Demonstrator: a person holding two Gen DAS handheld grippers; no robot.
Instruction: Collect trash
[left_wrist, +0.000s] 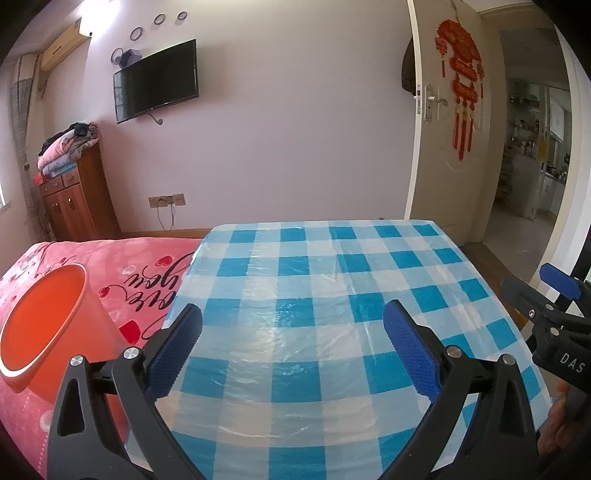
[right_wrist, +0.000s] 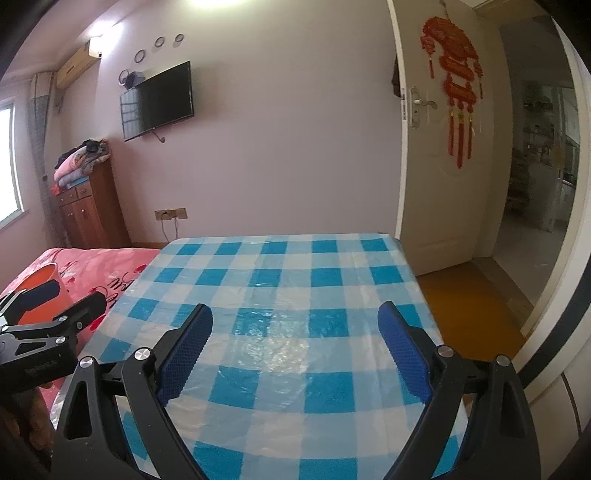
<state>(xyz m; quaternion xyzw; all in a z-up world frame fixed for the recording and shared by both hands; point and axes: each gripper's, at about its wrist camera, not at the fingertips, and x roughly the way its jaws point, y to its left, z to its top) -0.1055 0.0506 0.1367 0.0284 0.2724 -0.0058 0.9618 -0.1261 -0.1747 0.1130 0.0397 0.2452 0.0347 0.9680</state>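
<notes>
A table under a blue-and-white checked plastic cloth (left_wrist: 325, 280) (right_wrist: 288, 280) fills the middle of both views, with no loose item on it. An orange bin (left_wrist: 40, 325) (right_wrist: 44, 291) stands on the pink bed to the table's left, its mouth facing up. My left gripper (left_wrist: 293, 317) hovers open over the near half of the table, nothing between its blue pads. My right gripper (right_wrist: 295, 317) is open too, over the same cloth. Each gripper shows at the edge of the other's view: the right gripper (left_wrist: 554, 295) and the left gripper (right_wrist: 55, 295).
A pink bedspread (left_wrist: 147, 273) lies left of the table. A wooden cabinet (left_wrist: 77, 199) with folded blankets stands at the back left, a wall TV (left_wrist: 155, 81) above. An open white door (left_wrist: 450, 122) at the right leads to a hallway; orange floor (right_wrist: 465, 306) runs beside the table.
</notes>
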